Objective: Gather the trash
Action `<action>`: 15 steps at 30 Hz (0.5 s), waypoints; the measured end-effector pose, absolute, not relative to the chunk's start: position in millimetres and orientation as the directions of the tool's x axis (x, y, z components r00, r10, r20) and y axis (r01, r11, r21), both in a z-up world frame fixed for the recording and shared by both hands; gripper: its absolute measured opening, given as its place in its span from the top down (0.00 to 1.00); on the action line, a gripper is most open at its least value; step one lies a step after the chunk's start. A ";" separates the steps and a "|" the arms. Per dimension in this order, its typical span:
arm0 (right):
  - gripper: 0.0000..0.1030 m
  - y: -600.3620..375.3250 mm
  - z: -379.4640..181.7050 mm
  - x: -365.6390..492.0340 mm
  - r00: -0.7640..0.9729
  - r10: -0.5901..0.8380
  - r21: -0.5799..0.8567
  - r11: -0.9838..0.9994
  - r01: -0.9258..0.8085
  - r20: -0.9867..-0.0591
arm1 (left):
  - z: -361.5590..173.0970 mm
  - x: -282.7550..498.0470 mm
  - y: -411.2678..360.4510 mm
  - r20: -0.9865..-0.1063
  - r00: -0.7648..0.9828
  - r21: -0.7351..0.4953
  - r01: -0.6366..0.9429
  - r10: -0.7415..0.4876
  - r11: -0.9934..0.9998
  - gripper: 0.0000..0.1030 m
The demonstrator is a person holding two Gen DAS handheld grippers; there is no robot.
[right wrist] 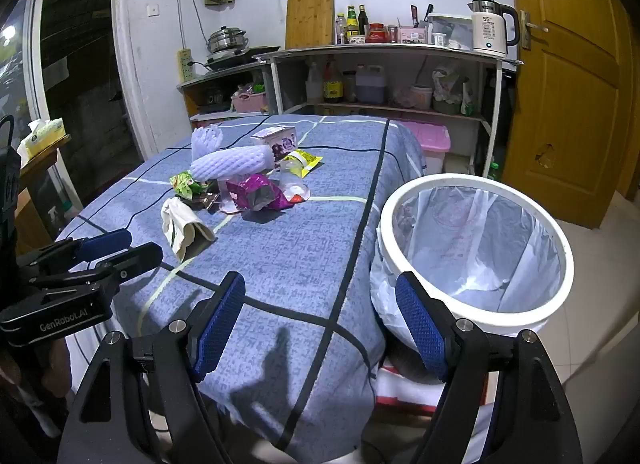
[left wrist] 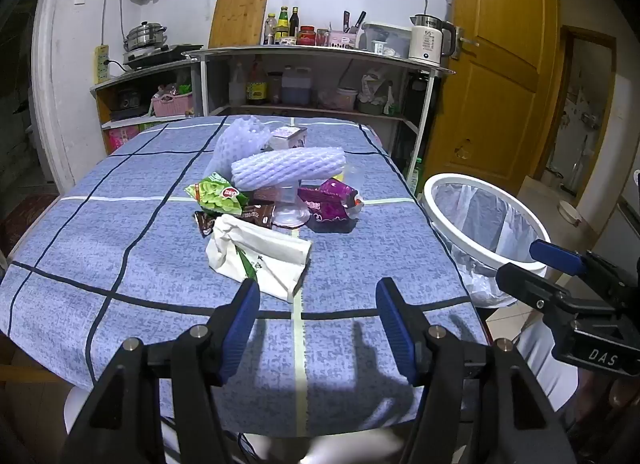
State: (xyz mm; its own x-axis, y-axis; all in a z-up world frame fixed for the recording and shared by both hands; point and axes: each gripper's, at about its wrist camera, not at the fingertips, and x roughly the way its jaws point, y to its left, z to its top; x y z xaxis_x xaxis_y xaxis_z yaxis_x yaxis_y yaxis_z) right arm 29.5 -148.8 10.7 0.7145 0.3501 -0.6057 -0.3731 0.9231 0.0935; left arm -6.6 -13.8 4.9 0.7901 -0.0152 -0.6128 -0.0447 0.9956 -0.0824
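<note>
From my left wrist view, my left gripper (left wrist: 316,304) hangs above the near edge of the blue checked tablecloth (left wrist: 100,223), jaws wide apart and empty. Ahead lies the trash pile: a white paper bag (left wrist: 260,252) with green print nearest, then a green snack packet (left wrist: 216,195), a brown wrapper (left wrist: 256,213), a purple wrapper (left wrist: 328,199) and two white foam fruit nets (left wrist: 288,167). The packet's red logo is too small for me to read. The lined white bin (left wrist: 480,219) stands off the table's right side. My right gripper (left wrist: 532,268) shows at the right edge, marked "DAS". The kettle (left wrist: 428,39) reads "55".

From my right wrist view, my right gripper (right wrist: 320,320) is spread fully, holding nothing, between tablecloth (right wrist: 300,244) and bin (right wrist: 476,240). The pile, with a yellow packet (right wrist: 306,159) behind it, lies well ahead. My left gripper (right wrist: 116,248) at the left reads "GenRobot.AI".
</note>
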 end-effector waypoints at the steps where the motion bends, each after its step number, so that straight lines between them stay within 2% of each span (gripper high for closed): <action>1: 0.24 -148.7 10.6 29.4 0.715 0.350 0.093 0.923 -0.373 -0.605 | 4.8 -6.6 -13.4 -0.613 0.790 -0.084 -0.044 -0.017 0.995 0.39; 15: 0.24 -148.6 9.9 29.3 0.713 0.350 0.094 0.923 -0.373 -0.607 | 4.9 -6.9 -13.7 -0.613 0.790 -0.085 -0.045 -0.016 0.995 0.39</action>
State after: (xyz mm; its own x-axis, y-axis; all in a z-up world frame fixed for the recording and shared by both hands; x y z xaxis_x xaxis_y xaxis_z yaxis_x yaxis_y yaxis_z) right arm 29.3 -148.6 9.9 0.7131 0.3500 -0.6075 -0.3728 0.9231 0.0943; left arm -6.9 -13.7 4.9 0.7902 -0.0165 -0.6126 -0.0448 0.9954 -0.0845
